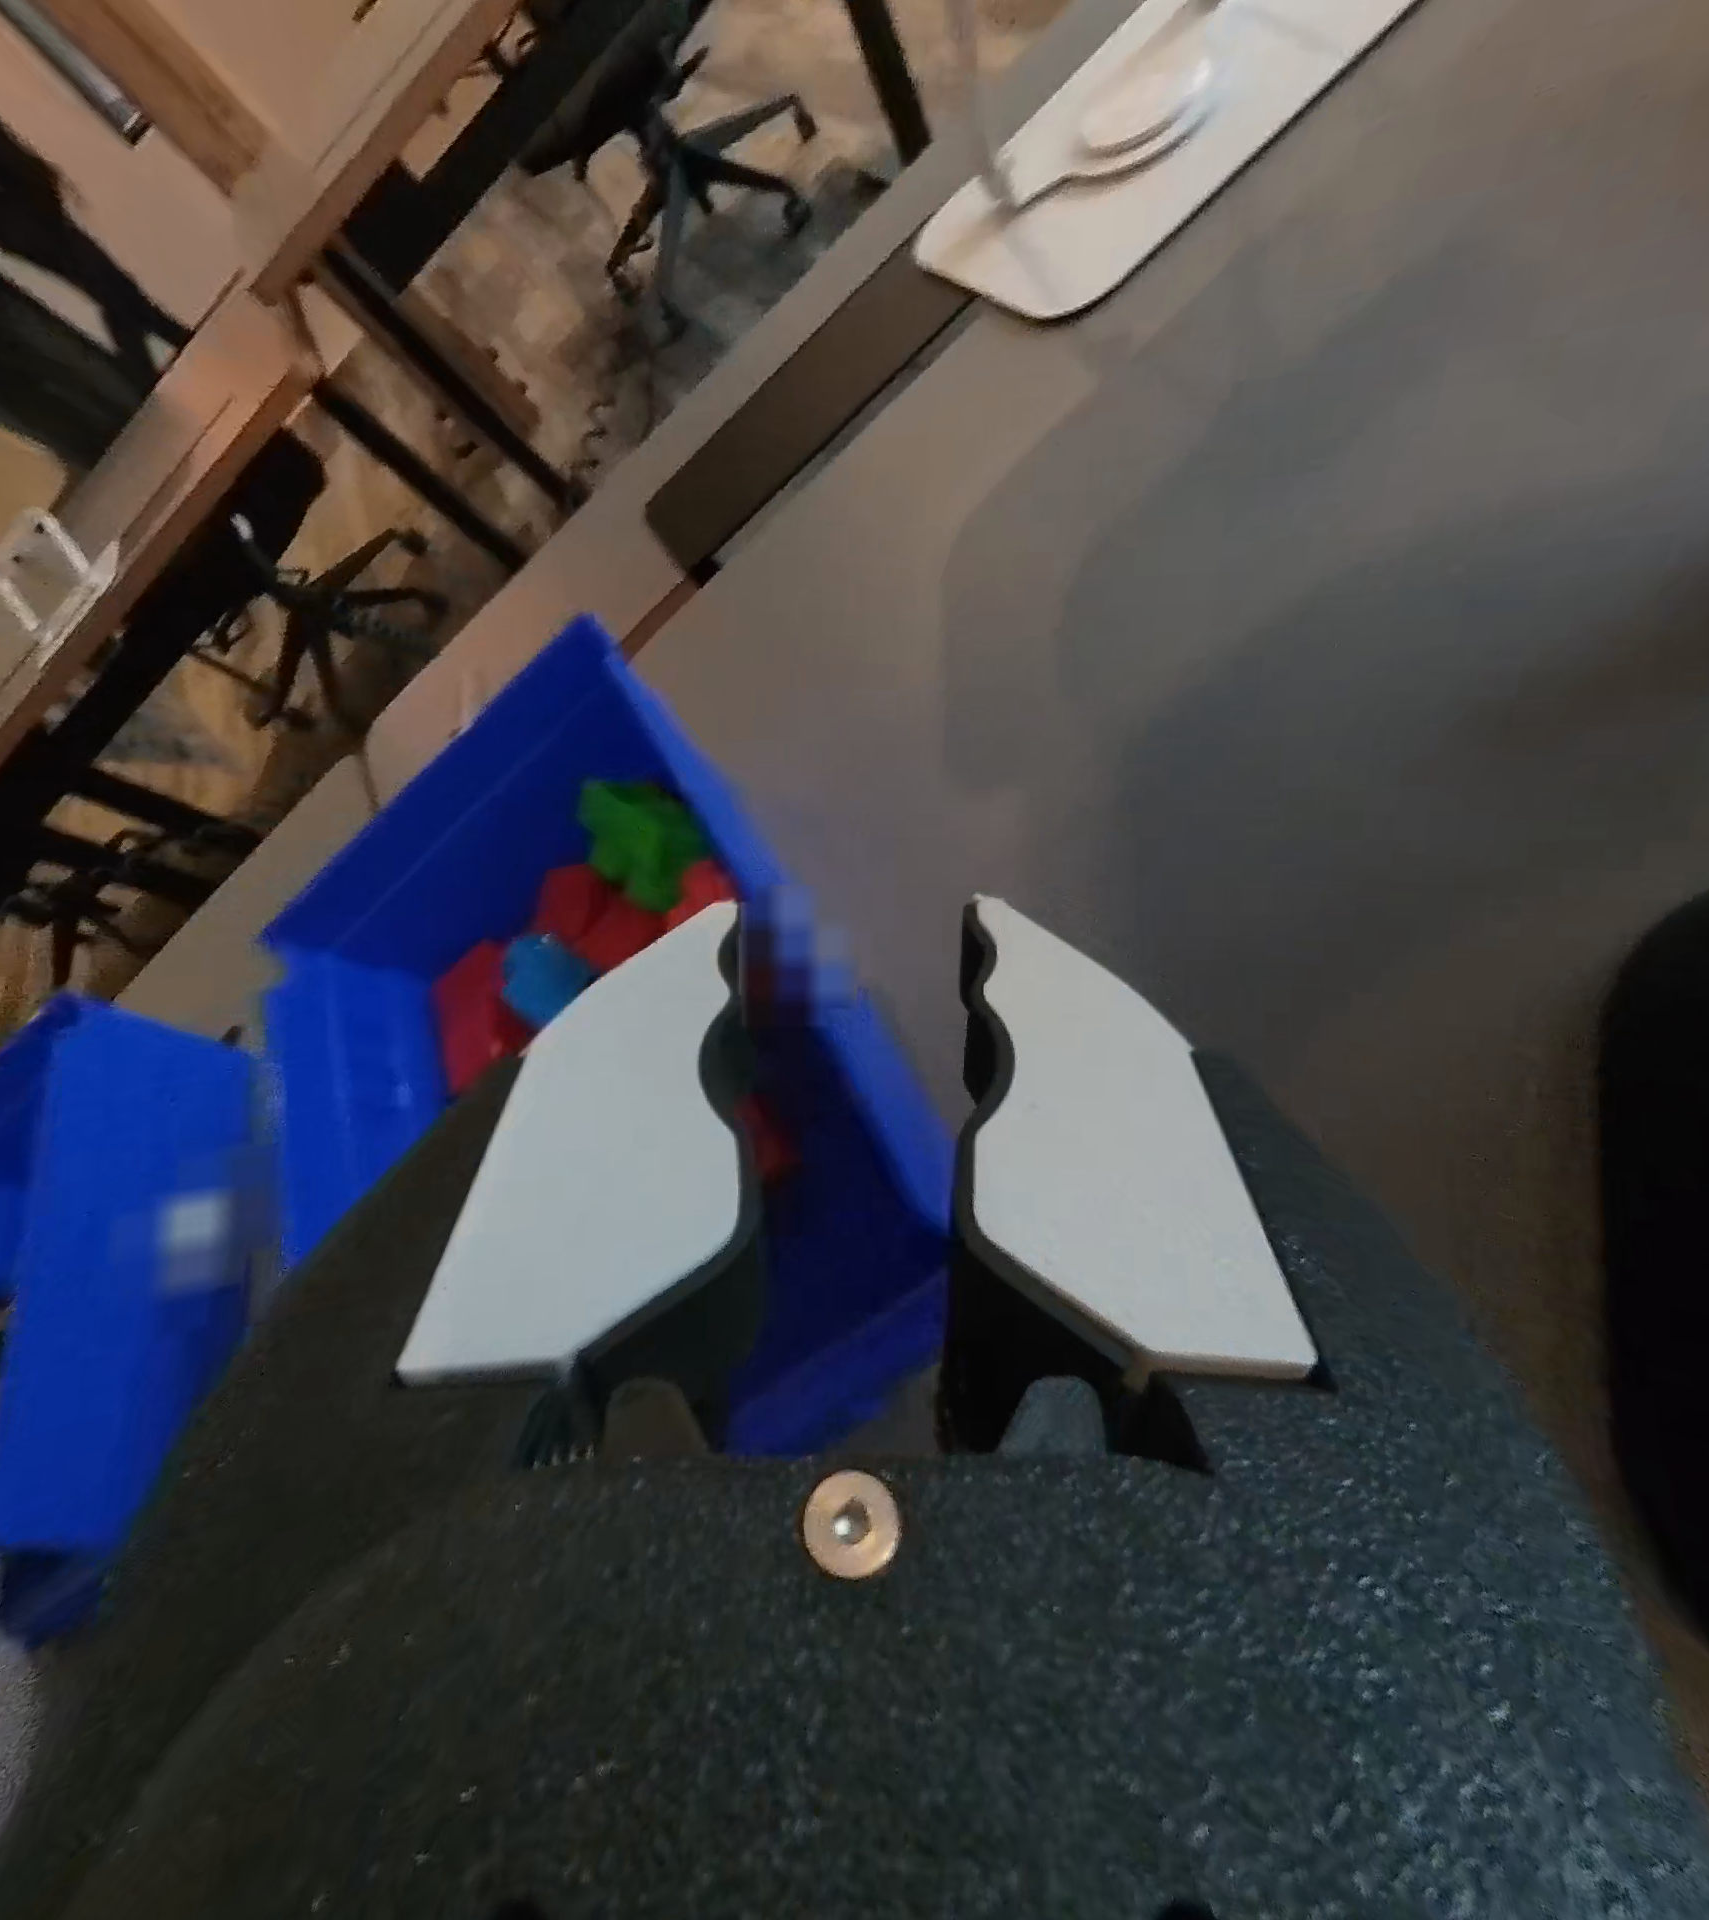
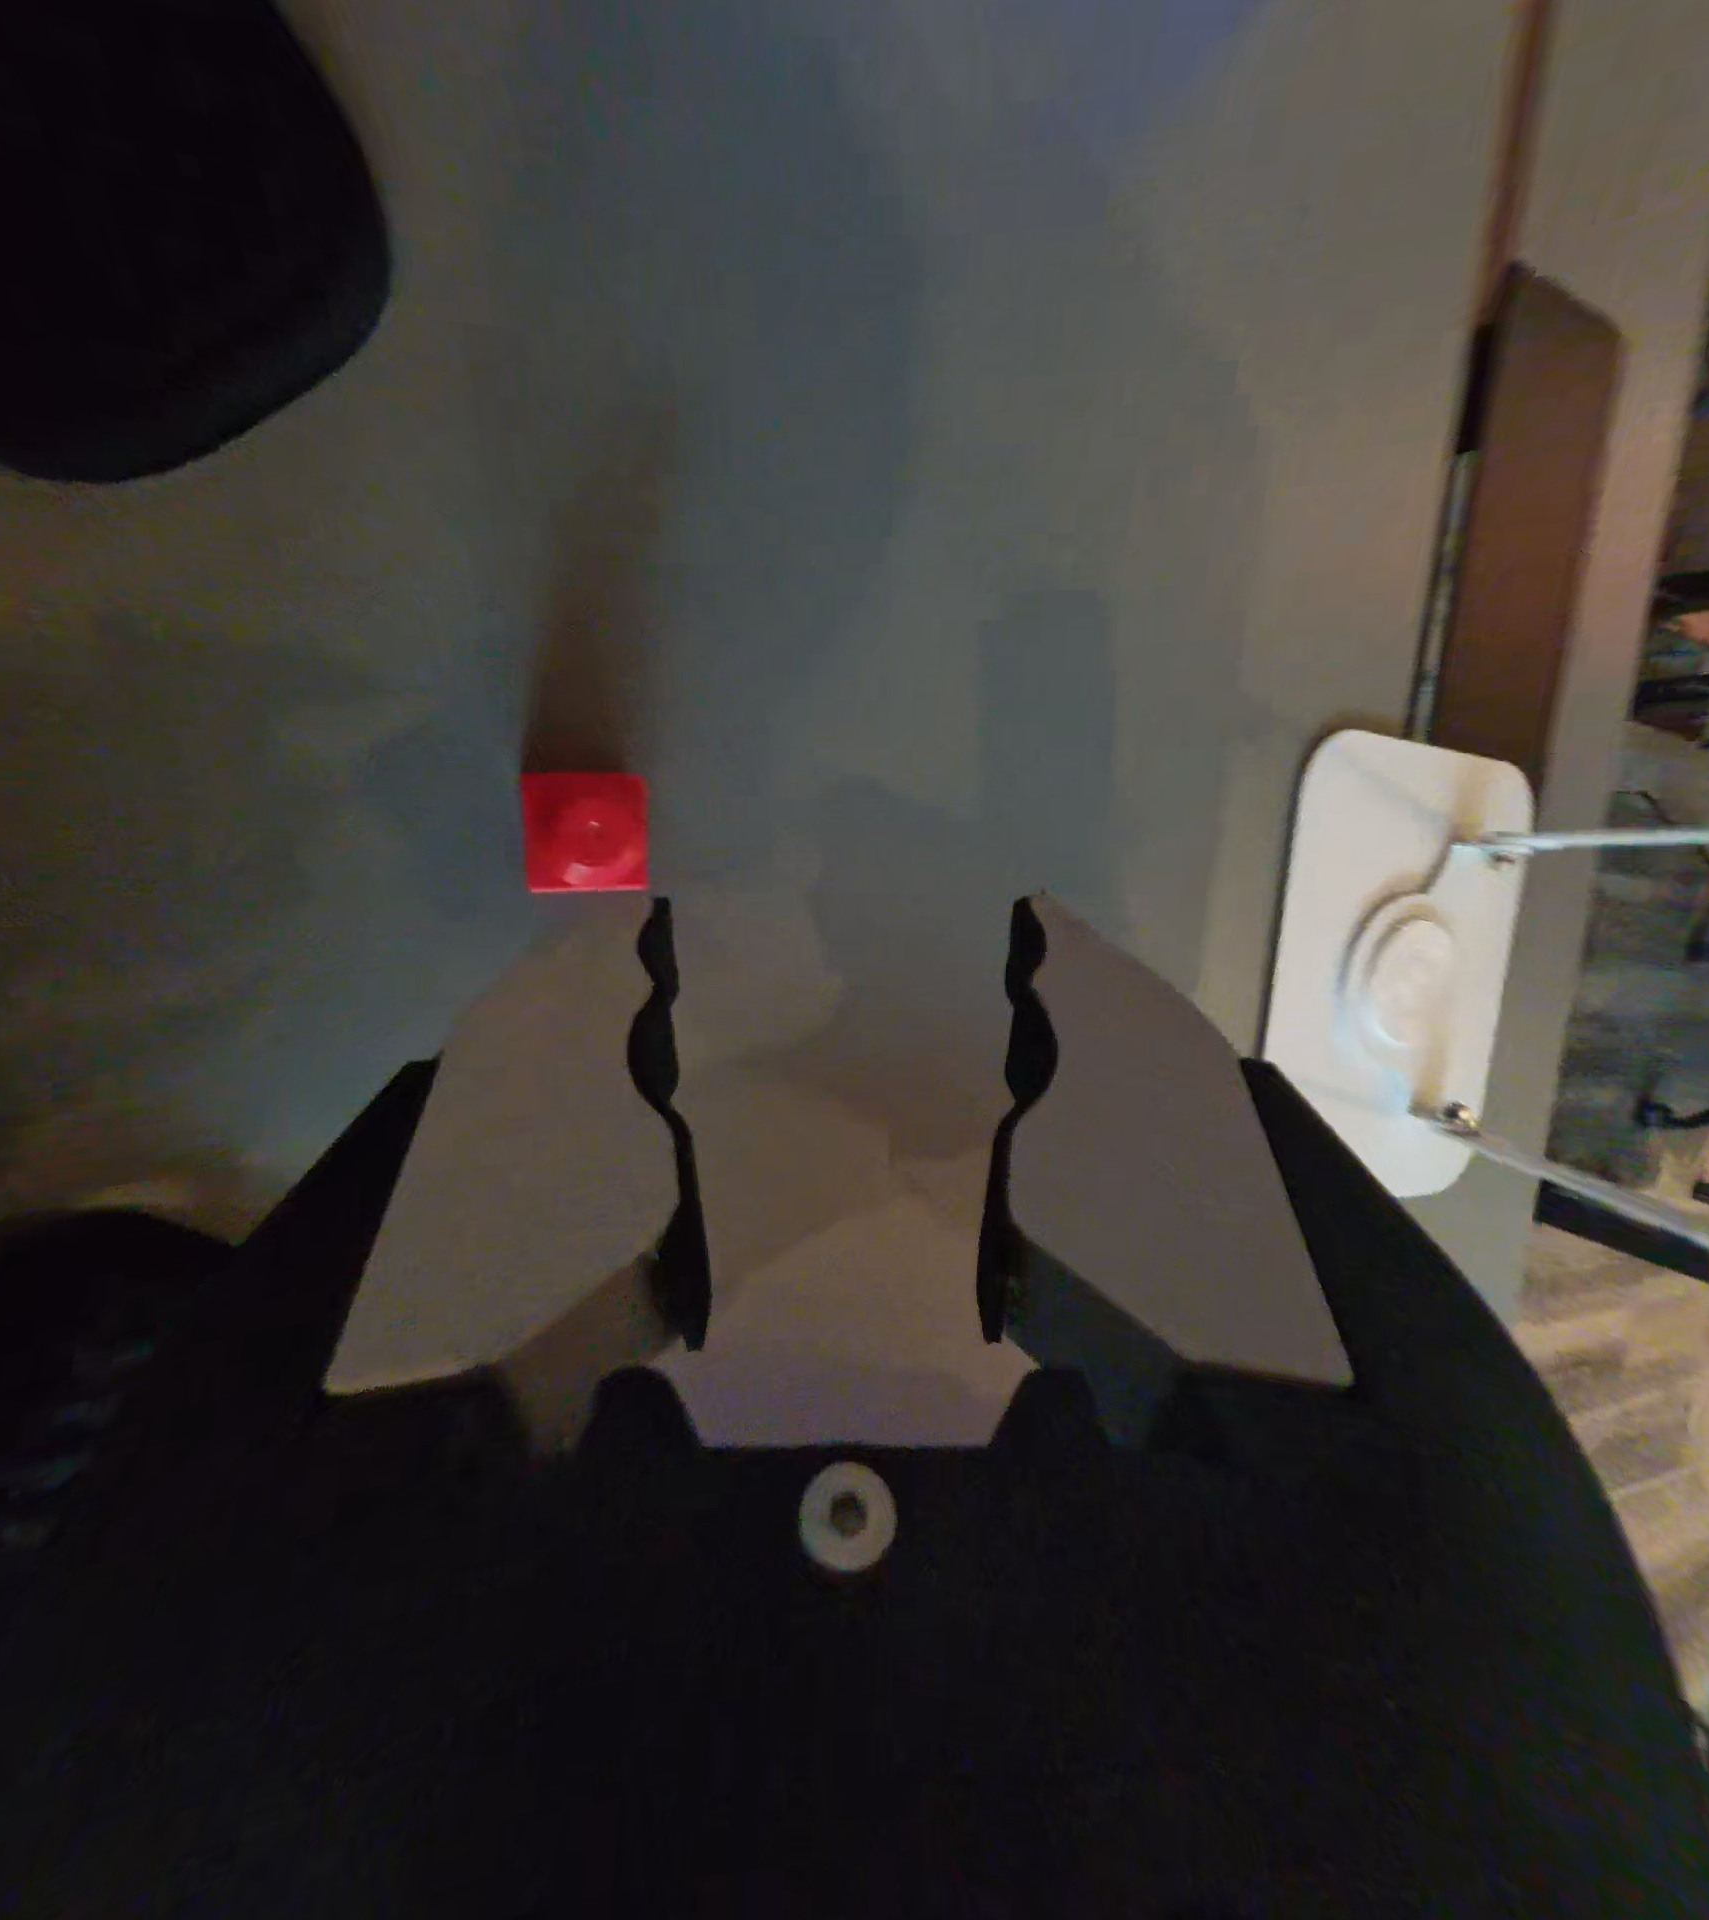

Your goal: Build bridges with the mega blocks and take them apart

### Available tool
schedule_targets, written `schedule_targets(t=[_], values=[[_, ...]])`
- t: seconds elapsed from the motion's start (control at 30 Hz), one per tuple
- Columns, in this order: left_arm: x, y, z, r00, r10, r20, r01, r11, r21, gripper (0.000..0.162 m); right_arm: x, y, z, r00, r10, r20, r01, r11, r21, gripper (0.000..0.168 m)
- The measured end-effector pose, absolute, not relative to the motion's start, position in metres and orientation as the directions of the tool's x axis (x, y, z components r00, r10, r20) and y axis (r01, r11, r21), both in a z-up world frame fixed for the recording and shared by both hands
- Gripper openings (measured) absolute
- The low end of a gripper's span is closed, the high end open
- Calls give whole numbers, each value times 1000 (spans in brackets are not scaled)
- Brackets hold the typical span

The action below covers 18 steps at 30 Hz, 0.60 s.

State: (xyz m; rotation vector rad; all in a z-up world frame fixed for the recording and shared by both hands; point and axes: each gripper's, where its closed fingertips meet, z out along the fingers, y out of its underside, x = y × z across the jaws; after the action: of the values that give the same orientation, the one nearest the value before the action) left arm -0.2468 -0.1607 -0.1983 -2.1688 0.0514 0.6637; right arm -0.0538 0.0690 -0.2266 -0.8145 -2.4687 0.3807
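In the left wrist view a blue bin point(image 1: 476, 862) stands on the grey table and holds several red, green and blue mega blocks point(image 1: 621, 883). My left gripper point(image 1: 850, 914) is open and empty, held above the bin's near right corner. In the right wrist view a single red block point(image 2: 584, 831) with one stud sits upright on the table. My right gripper point(image 2: 839, 904) is open and empty above the table, with the red block just beyond its left fingertip point(image 2: 611, 935) and to the left of the gap.
A second blue bin point(image 1: 102, 1226) sits left of the first, blurred. A white flat base point(image 1: 1130, 156) lies at the table's far edge; it also shows in the right wrist view point(image 2: 1390, 966) with clear rods fixed to it. A dark rounded object point(image 2: 102, 229) lies at upper left. My right fingertips sit around 30 cm from my left ones.
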Motion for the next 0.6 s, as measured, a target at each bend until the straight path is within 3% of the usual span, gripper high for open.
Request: schedule_targets(t=[0.2,0.37,0.6], values=[[-327,-182,-187,825,395,-404,-42,-670,-741,43,-44,106,-205,-583,684,439,512,729,-455,62],[-393,-183,-234,751,572,-330,226,-692,-685,59,-40,113,-199,-565,677,472,505,736,-451,61],[-423,-165,-280,722,651,-233,377,-653,-657,65,-33,117,-193,-559,668,492,493,744,-450,61]])
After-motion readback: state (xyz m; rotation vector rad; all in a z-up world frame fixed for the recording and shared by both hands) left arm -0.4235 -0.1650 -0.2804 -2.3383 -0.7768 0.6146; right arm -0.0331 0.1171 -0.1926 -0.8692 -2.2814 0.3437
